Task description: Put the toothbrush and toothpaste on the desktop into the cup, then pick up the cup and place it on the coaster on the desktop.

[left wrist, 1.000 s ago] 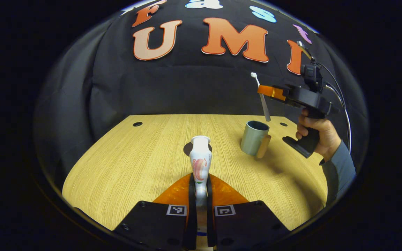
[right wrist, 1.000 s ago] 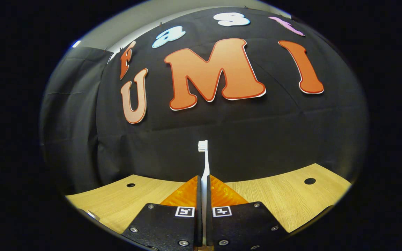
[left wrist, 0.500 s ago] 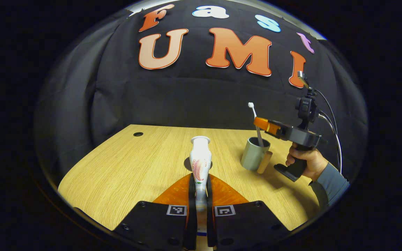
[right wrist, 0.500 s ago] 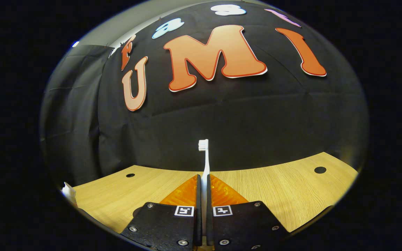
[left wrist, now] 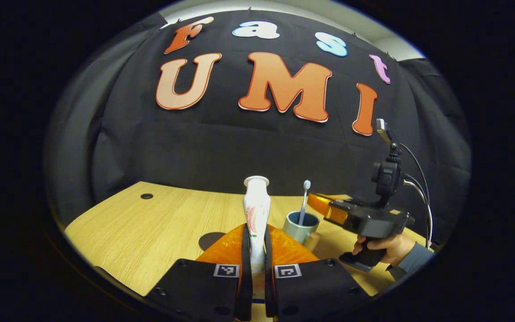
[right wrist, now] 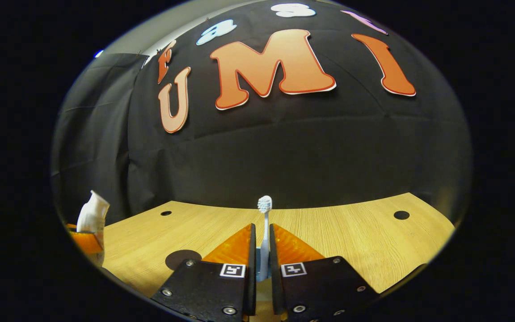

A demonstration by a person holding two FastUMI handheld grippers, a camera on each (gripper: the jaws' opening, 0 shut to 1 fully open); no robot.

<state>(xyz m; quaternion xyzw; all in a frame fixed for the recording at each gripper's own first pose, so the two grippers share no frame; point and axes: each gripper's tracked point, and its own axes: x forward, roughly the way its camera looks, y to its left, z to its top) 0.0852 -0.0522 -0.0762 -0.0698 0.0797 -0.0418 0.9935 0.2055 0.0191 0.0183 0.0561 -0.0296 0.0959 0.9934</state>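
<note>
The toothbrush (left wrist: 303, 201) stands head-up in the cup (left wrist: 301, 226), with the right gripper (right wrist: 260, 250) just beside it, jaws parted around the handle and not pressing. The left gripper (left wrist: 256, 250) holds its jaws clamped on the upright toothpaste (left wrist: 256, 210), near the dark coaster (left wrist: 210, 240) on the table (left wrist: 150, 228). Pulling the right gripper away carelessly could snag the brush and tip the cup; dropping the wide tube in could catch the rim or knock the brush.

The right gripper (left wrist: 318, 202) has a black pistol-grip body with cables looping behind; the person's sleeve (left wrist: 411, 261) is grey-blue.
</note>
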